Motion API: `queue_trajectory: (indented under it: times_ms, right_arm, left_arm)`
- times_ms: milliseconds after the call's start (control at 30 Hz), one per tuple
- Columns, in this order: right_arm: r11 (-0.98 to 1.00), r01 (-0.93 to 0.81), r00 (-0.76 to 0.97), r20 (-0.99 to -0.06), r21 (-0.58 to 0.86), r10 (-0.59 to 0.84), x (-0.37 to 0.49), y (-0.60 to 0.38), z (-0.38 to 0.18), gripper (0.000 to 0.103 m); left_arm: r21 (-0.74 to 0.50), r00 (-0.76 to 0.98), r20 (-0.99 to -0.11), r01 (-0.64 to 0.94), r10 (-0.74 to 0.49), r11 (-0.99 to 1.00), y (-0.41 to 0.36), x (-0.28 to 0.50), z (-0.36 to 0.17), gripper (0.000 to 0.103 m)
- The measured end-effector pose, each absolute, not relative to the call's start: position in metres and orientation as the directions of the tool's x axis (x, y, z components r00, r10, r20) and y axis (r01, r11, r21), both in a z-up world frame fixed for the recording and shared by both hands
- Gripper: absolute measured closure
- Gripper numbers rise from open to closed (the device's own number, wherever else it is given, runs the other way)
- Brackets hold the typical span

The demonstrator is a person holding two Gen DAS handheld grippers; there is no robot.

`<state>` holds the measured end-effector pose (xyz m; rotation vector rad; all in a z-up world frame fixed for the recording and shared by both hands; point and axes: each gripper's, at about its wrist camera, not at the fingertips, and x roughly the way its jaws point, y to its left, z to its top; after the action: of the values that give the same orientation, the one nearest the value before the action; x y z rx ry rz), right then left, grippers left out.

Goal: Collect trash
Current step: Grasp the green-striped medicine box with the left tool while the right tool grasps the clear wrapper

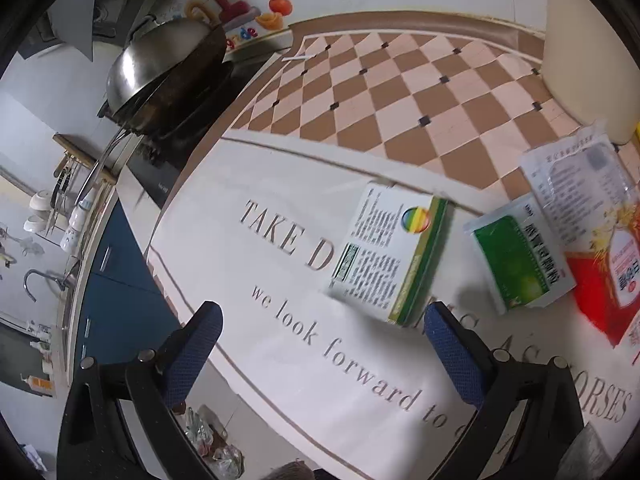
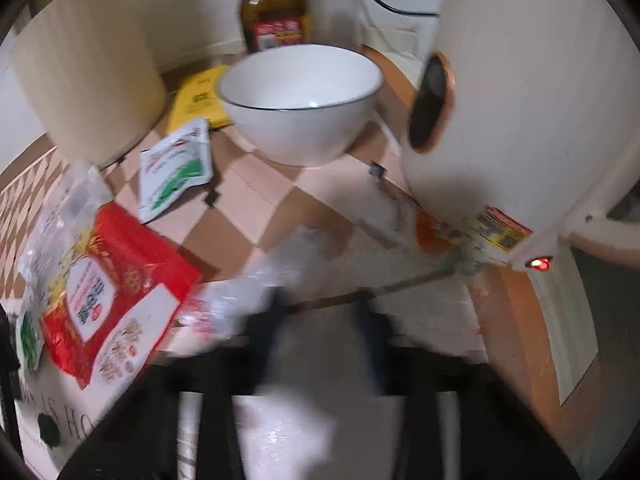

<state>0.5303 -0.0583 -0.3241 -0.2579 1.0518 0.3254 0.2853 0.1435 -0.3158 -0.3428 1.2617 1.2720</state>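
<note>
In the left wrist view my left gripper [image 1: 324, 332] is open and empty above a white printed sheet [image 1: 304, 360]. A green and white box [image 1: 390, 252] lies just ahead of it, between the fingertips. A green sachet [image 1: 520, 260] and a red and clear snack bag [image 1: 600, 248] lie to the right. In the right wrist view my right gripper [image 2: 320, 320] is blurred by motion. A crumpled clear wrapper [image 2: 256, 292] sits at its left finger; whether it is held is unclear. The red snack bag [image 2: 108, 292] and a green and white sachet [image 2: 176, 168] lie to the left.
A white bowl [image 2: 300, 100], a brown sauce bottle [image 2: 274, 8], a yellow packet [image 2: 200, 100] and a cream cylinder [image 2: 88, 64] stand behind. A white appliance [image 2: 520, 100] fills the right. A wok [image 1: 168, 68] sits on the stove left of the checkered table [image 1: 400, 92].
</note>
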Motion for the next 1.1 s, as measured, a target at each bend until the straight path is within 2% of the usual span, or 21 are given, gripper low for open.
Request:
queue_trajectory:
  times_ms: [200,333,467,667,700,733,767,1100]
  right_arm:
    - [0.917,-0.396,0.418,-0.88,0.046,0.225,0.519,-0.08,-0.312,0.101]
    - [0.901,-0.42,0.389,-0.877,0.104,0.283,0.494,-0.105,-0.29,0.101]
    - [0.883,-0.431,0.299,-0.894,0.187,0.335,0.479,-0.114,-0.293,0.101]
    - [0.855,-0.476,0.246,-0.902,0.205,0.354,0.458,-0.091,-0.302,0.101]
    - [0.853,-0.479,0.244,-0.901,0.208,0.357,0.456,-0.088,-0.303,0.101]
    - [0.851,-0.481,0.244,-0.9,0.211,0.361,0.453,-0.085,-0.303,0.101]
    - [0.849,-0.483,0.245,-0.898,0.213,0.365,0.45,-0.082,-0.302,0.101]
    - [0.841,-0.494,0.293,-0.868,0.222,0.401,0.402,-0.088,-0.265,0.101]
  left_arm:
    - [0.379,-0.188,-0.865,-0.853,0.466,0.359,0.141,0.259,-0.314,0.0]
    - [0.264,-0.105,-0.914,-0.888,0.392,0.378,0.155,0.245,-0.312,0.0]
    - [0.189,-0.043,-0.952,-0.862,0.303,0.471,0.172,0.268,-0.333,0.0]
    - [0.192,-0.058,-0.968,-0.798,0.244,0.572,0.191,0.303,-0.373,0.001]
    - [0.176,-0.035,-0.968,-0.8,0.249,0.573,0.193,0.303,-0.372,0.008]
    - [0.154,-0.008,-0.969,-0.803,0.248,0.576,0.195,0.303,-0.369,0.029]
    - [0.137,0.01,-0.97,-0.806,0.244,0.576,0.196,0.303,-0.366,0.034]
    - [0.219,0.078,-0.911,-0.741,0.406,0.635,0.135,0.265,-0.315,0.035]
